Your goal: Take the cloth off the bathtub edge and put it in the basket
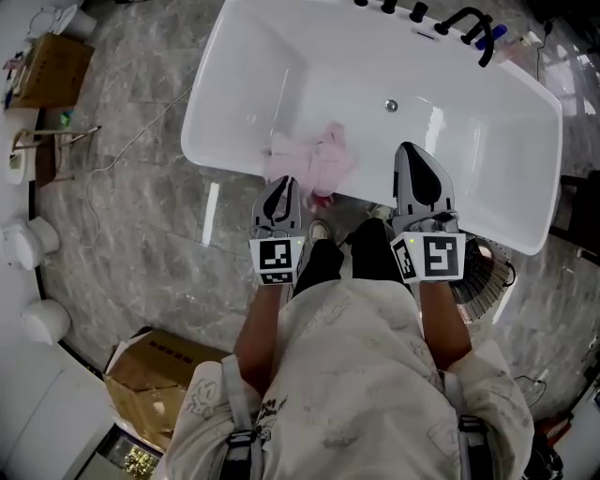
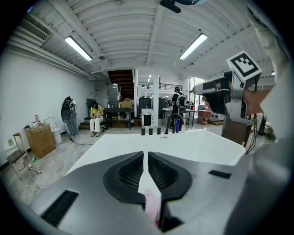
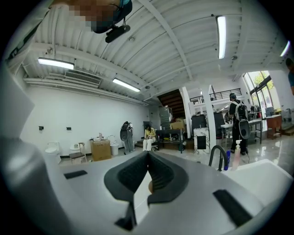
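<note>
A pink cloth [image 1: 317, 157] hangs crumpled over the near edge of the white bathtub [image 1: 225, 165]. My left gripper [image 1: 281, 181] hovers over the cloth's left end with its jaws shut. In the left gripper view the left gripper [image 2: 144, 153] has nothing between its tips, and a bit of the pink cloth [image 2: 153, 209] shows below through the gap behind them. My right gripper [image 1: 412, 150] is over the tub's rim to the right of the cloth, also shut and empty. In its own view the right gripper [image 3: 148, 152] points across the room. A wire basket [image 1: 485, 270] stands on the floor at the right, beside the person's arm.
Black taps [image 1: 466, 22] line the tub's far rim. A cardboard box [image 1: 161, 371] lies on the marble floor at lower left, and another box [image 1: 52, 67] sits at upper left. White fixtures [image 1: 28, 244] stand along the left wall. A person [image 2: 96, 120] sits far across the room.
</note>
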Available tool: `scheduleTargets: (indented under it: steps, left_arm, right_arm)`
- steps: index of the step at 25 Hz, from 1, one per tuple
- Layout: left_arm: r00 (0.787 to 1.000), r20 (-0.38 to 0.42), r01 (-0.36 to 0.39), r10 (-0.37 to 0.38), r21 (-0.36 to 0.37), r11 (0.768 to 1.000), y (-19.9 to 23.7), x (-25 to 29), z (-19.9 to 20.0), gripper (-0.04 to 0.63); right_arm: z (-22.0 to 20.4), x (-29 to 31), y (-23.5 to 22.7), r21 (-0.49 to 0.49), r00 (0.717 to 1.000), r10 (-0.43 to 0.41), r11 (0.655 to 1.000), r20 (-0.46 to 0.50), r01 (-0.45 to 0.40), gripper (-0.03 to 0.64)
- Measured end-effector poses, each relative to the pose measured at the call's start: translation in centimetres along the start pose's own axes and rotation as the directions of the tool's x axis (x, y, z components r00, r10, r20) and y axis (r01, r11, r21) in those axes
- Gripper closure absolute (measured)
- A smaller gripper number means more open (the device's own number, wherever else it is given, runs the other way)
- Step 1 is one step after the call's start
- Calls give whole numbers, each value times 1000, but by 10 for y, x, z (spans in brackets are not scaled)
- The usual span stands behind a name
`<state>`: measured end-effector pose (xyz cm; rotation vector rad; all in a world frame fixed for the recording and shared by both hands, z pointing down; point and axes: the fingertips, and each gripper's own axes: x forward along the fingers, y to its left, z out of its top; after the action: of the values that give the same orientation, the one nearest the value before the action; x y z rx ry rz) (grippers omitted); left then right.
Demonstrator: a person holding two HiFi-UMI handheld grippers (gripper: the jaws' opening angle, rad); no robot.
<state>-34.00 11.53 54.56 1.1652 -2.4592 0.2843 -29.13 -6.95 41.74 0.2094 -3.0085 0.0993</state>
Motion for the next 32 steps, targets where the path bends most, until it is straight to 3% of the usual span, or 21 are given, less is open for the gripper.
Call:
scheduleTargets:
  steps: [3,5,16,25,32]
  left_arm:
    - [999,-53,-3,4,7,1000,3,6,-22,577]
    - [997,-83,-7,8,7,1000,5,9,-35,512]
    - [970,-241,36,-19,67,997,15,42,-107,403]
    - [920,-390,111,-47,144,983,12,62,-170,347]
    - [871,-488,218,-55,284,934,12,83,-216,318]
  right_arm:
    - [-10,1,4,6,1000,14,1000,-19,-14,627]
    - [-15,1,5,5,999,19,1000,-30,-18,628]
    - [-48,5,2,2,995,22,1000,-95,-22,627]
    - [-81,7,5,18,986,46,999,-161,-44,627]
    - [-102,14,4,32,981,50,998,-185,-45,627]
